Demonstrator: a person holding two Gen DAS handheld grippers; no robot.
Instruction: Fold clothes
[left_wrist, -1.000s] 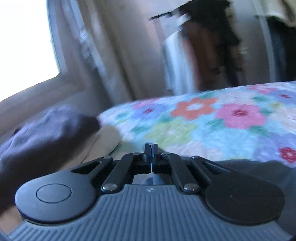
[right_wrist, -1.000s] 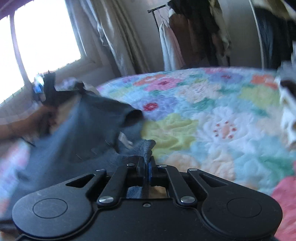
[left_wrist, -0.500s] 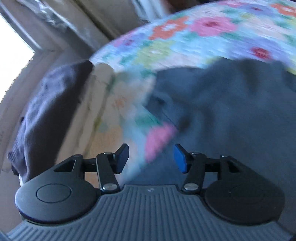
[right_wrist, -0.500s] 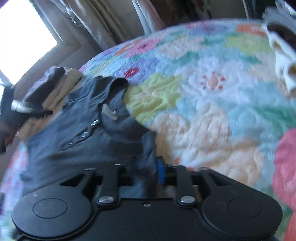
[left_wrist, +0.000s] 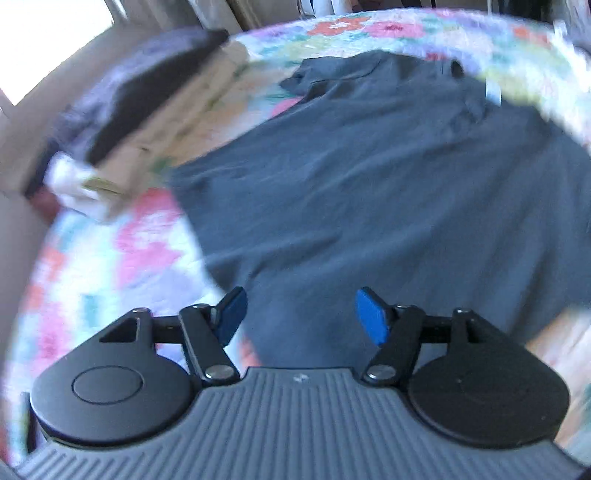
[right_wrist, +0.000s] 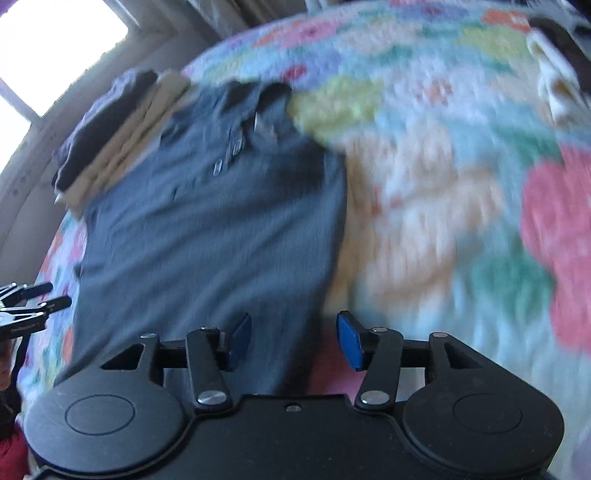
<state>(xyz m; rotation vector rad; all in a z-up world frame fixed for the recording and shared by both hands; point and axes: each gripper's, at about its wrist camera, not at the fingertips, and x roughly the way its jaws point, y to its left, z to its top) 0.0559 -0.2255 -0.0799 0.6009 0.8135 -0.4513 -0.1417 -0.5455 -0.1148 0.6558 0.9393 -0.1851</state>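
Note:
A dark grey-blue buttoned shirt (left_wrist: 388, 177) lies spread flat on the flowered quilt (left_wrist: 122, 251), collar toward the far side. In the right wrist view the same shirt (right_wrist: 207, 221) shows its buttons and collar. My left gripper (left_wrist: 297, 317) hovers over the shirt's near hem with its jaws opening and nothing pinched between the blue pads (left_wrist: 371, 321). My right gripper (right_wrist: 293, 339) hangs over the shirt's near right edge, jaws opening too, the pads clear of the cloth. The left gripper (right_wrist: 40, 297) also shows at the left edge of the right wrist view.
A stack of folded clothes (left_wrist: 147, 99), dark on top and beige beneath, sits left of the shirt near the wall; the same stack (right_wrist: 118, 125) appears in the right wrist view. White and dark garments (right_wrist: 554, 74) lie at the far right. The quilt (right_wrist: 461, 192) stretches to the right.
Both grippers were shut on the shirt, holding it up; both have let go and opened, and the shirt now lies flat. The left gripper swung back toward the shirt's near hem.

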